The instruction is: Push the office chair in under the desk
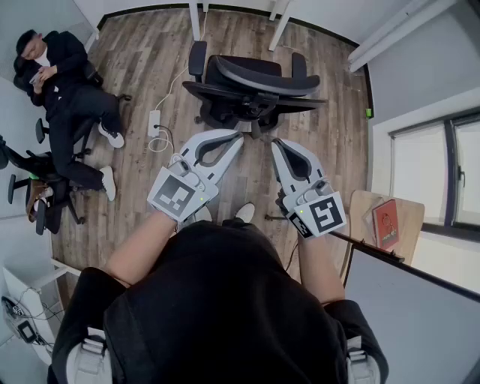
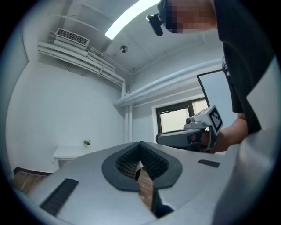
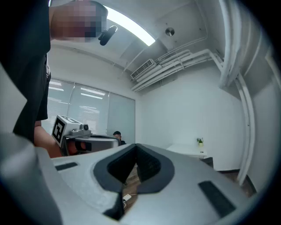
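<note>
A black office chair (image 1: pixel 251 88) stands on the wood floor ahead of me, its backrest turned my way, a little short of the white desk legs (image 1: pixel 195 19). My left gripper (image 1: pixel 238 138) and right gripper (image 1: pixel 277 142) are held side by side in front of my body, tips pointing at the chair, both shut with nothing in them. No contact with the chair shows. In the left gripper view the left gripper (image 2: pixel 140 145) has its jaws together, and so has the right gripper (image 3: pixel 135 147) in its own view. Neither gripper view shows the chair.
A seated person (image 1: pixel 67 82) in dark clothes is at the left on another chair. A white power strip (image 1: pixel 154 122) with cables lies on the floor left of the chair. A small wooden table (image 1: pixel 375 217) with a red book (image 1: pixel 387 223) stands at the right by the window.
</note>
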